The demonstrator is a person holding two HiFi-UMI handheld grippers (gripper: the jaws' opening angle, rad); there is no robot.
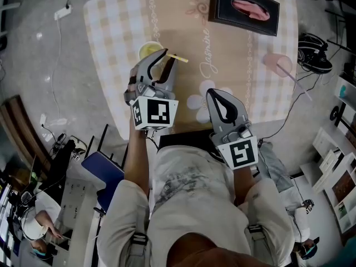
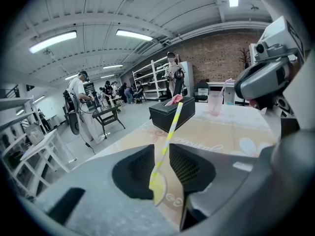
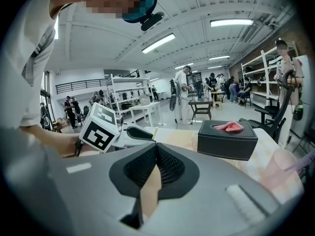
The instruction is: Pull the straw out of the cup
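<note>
A yellow cup (image 1: 147,50) stands on the checked tablecloth (image 1: 111,26), with a yellow-and-white striped straw (image 1: 179,58) leaning out of it to the right. My left gripper (image 1: 167,57) reaches over the cup. In the left gripper view the straw (image 2: 173,123) runs up through the gap between the jaws (image 2: 165,149), just above the cup's rim (image 2: 160,190). The gap is wider than the straw, so the gripper is open around it. My right gripper (image 1: 216,95) hovers over the table's near edge, shut and empty (image 3: 156,150).
A black tissue box (image 1: 245,9) with a pink tissue sits at the table's far side. At the right edge stands a pink cup (image 1: 276,63) with its own straw. Cables and bags lie on the floor around the table; people work at benches (image 3: 204,102) beyond.
</note>
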